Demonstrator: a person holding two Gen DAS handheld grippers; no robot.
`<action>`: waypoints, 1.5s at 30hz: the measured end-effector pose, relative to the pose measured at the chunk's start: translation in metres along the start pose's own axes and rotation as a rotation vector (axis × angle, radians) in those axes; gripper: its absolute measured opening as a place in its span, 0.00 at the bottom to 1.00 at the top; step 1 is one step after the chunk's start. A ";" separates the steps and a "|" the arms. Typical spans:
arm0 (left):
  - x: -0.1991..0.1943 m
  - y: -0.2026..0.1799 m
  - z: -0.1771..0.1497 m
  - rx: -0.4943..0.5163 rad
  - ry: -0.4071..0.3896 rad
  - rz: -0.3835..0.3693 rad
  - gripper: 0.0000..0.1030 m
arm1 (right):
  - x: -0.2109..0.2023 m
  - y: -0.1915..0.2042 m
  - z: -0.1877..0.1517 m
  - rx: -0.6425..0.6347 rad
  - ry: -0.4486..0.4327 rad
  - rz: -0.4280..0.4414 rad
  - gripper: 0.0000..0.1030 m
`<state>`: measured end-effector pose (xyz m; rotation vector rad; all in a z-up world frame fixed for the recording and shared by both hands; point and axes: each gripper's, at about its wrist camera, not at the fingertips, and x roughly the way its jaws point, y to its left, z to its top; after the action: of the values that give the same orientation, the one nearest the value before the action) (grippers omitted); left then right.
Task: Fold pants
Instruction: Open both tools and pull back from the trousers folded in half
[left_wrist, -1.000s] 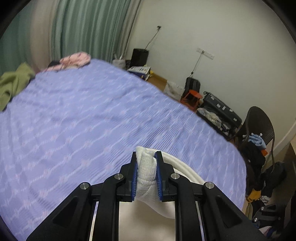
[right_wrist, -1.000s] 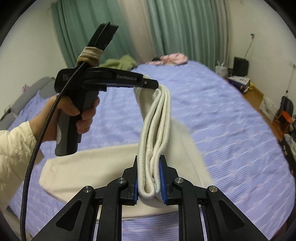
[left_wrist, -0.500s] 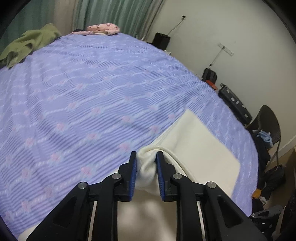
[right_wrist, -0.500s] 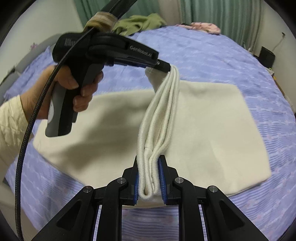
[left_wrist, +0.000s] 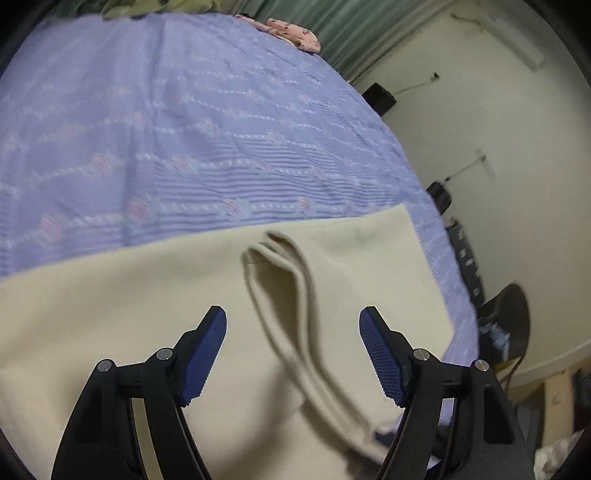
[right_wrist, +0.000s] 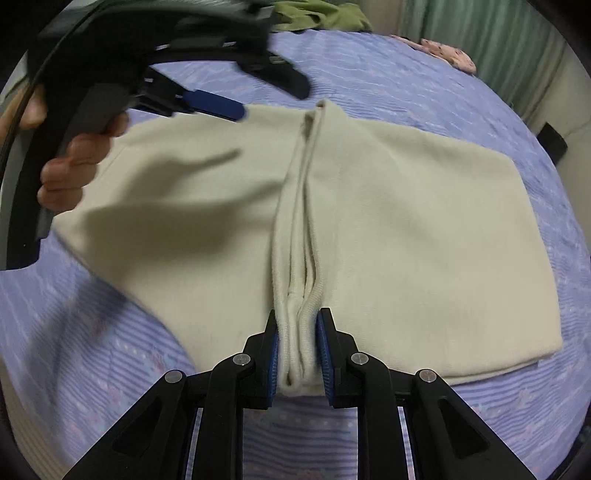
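Cream pants (right_wrist: 406, 221) lie folded over on the bed (right_wrist: 406, 81), left gripper (left_wrist: 291, 354) spread apart and empty above them, right gripper (right_wrist: 295, 354) clamped on the bunched edge, its release and any further fold judged outstanding

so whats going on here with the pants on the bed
A person is folding cream knit pants on a bed with a purple patterned cover, using a handheld two-finger tool in each hand. The right tool is shut on the bunched ribbed edge nearest it. The left tool is open above the fabric, gripping nothing. The pants lie mostly flat, with a raised ridge through the middle.
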<state>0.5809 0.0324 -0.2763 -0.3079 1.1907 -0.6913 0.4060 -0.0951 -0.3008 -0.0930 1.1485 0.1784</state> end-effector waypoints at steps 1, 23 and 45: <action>0.006 -0.002 0.000 -0.001 0.004 0.003 0.72 | -0.001 0.000 -0.002 0.002 0.000 0.006 0.21; 0.052 0.000 0.019 -0.069 -0.038 0.085 0.17 | 0.024 0.008 0.004 0.110 0.103 0.249 0.13; -0.223 0.083 -0.130 -0.261 -0.425 0.604 0.87 | -0.072 0.046 0.035 0.040 -0.143 0.100 0.74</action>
<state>0.4433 0.2549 -0.2045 -0.2745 0.8930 0.0613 0.4005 -0.0505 -0.2200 0.0123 1.0141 0.2469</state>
